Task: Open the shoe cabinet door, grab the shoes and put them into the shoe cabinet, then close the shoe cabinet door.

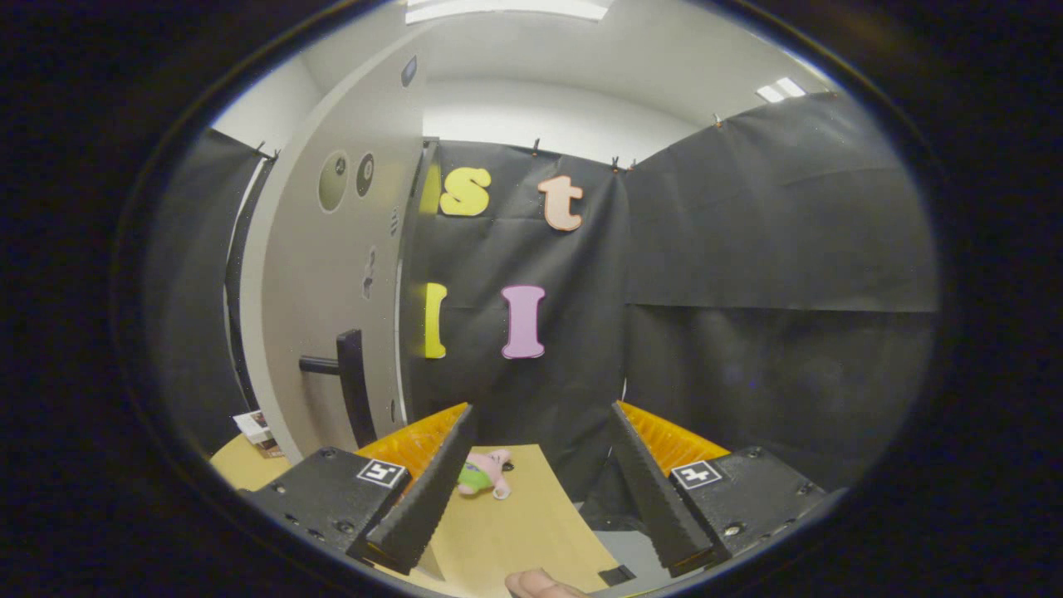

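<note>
I see the booth's black cloth wall [747, 274] stretching behind everything, with a white ceiling and lit panels above it. To the left of my fingers stands the shoe cabinet [332, 274], a tall pale grey unit whose flat face is turned toward me at an angle; a dark bar handle [353, 386] juts out low on that face, and a few round stickers sit higher up. I cannot tell from here whether its door is ajar or flush. Below, a light wooden table [507, 531] runs forward between my fingers. The gripper [540, 432] is released, its two fingers spread wide with nothing between them but open air and the tabletop; neither touches anything. On the table, just ahead of the left finger and partly tucked behind it, lies a small pink and green plush toy [486, 477]. A small box [257, 432] rests on the table near the cabinet's foot, well left of the fingers. A fingertip [540, 585] shows right below the table's near end.
</note>
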{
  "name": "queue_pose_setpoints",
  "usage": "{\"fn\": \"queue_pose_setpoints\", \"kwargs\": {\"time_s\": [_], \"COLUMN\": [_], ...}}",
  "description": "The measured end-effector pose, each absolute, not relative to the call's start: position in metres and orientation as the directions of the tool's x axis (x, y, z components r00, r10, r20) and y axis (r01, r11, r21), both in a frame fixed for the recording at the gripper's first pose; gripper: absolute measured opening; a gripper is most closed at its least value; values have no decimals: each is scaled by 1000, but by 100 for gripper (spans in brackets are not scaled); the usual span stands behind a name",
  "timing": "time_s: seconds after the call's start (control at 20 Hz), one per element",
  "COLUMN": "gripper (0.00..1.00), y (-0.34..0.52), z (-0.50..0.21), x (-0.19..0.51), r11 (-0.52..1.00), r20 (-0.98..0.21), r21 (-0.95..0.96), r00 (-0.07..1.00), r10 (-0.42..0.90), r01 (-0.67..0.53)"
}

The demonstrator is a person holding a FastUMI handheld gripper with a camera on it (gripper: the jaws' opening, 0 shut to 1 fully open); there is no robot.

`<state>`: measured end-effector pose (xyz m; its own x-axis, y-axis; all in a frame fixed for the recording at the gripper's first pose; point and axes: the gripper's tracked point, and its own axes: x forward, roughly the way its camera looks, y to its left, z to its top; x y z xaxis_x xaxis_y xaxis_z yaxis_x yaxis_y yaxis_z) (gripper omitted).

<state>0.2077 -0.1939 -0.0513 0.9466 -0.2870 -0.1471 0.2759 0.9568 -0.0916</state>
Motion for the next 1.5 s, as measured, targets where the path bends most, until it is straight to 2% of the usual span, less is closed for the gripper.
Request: {"fn": "queue_pose_setpoints", "kwargs": {"time_s": [0.1,0.3,0.4,0.45,0.65,1.2,1.5], "gripper": [99,97,96,91,91,91,91], "y": [-176,-172,-162,-160,-143,-79,-56], "z": [-59,-49,-51,-52,-60,-63,-68], "x": [211,207,208,209,209,214,218], "r11": [964,933,939,945,975,992,997], "r20": [-168,-111,-121,-131,-174,-179,-252], "r21": [-117,-201,-180,-154,-30,-40,39], "r00": [952,939,941,942,960,975,966], "r10": [-254,-326,-316,-310,-221,-129,-62], "r01": [237,300,292,289,220,124,74]}}
